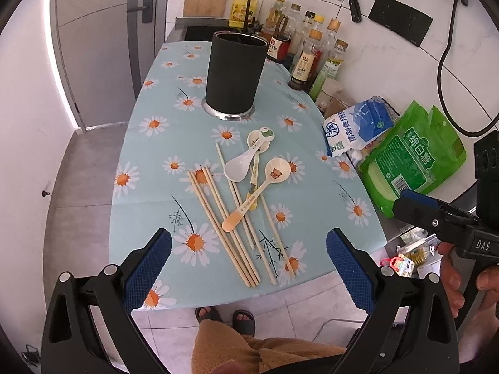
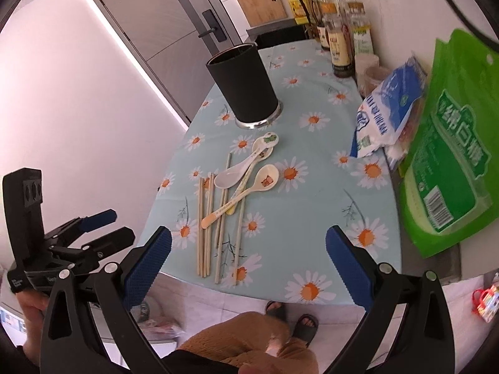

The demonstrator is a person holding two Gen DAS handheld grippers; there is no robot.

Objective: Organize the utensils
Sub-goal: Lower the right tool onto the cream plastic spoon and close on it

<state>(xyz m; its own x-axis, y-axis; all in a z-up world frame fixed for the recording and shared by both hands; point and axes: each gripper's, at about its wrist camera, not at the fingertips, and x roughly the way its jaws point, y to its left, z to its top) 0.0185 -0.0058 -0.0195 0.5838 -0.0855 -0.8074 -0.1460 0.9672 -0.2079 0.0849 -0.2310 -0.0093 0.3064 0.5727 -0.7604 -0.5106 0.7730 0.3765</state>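
Left wrist view first: the left gripper [image 1: 249, 268] hangs off the table's near edge, fingers spread wide and holding nothing. The landmark here is the black utensil holder [image 1: 234, 74], upright on the daisy tablecloth [image 1: 149, 143]. Nearer the camera than the holder lies the whole heap: the chopsticks [image 1: 224, 218] fanned out with their ends close to the near edge, and three spoons across them, the white spoon [image 1: 238, 165], the bear spoon [image 1: 265, 187] and the frog spoon [image 1: 257, 155]. Nothing is in the holder that I can see. The risk, as I judge it: the spoons rest on the sticks, so tugging one stick could drag a spoon or roll the others off the near edge. To the right of the holder stand the sauce bottles [image 1: 304, 62], close enough to get knocked by a wide swing.

Right wrist view: the right gripper [image 2: 248, 268] is also spread apart and empty, short of the pile. The holder [image 2: 246, 84] looks tall and narrow; a careless drop against its rim could tip it, I reckon. The green bag [image 2: 452, 162] leans in to the right of the holder, crowding that side.
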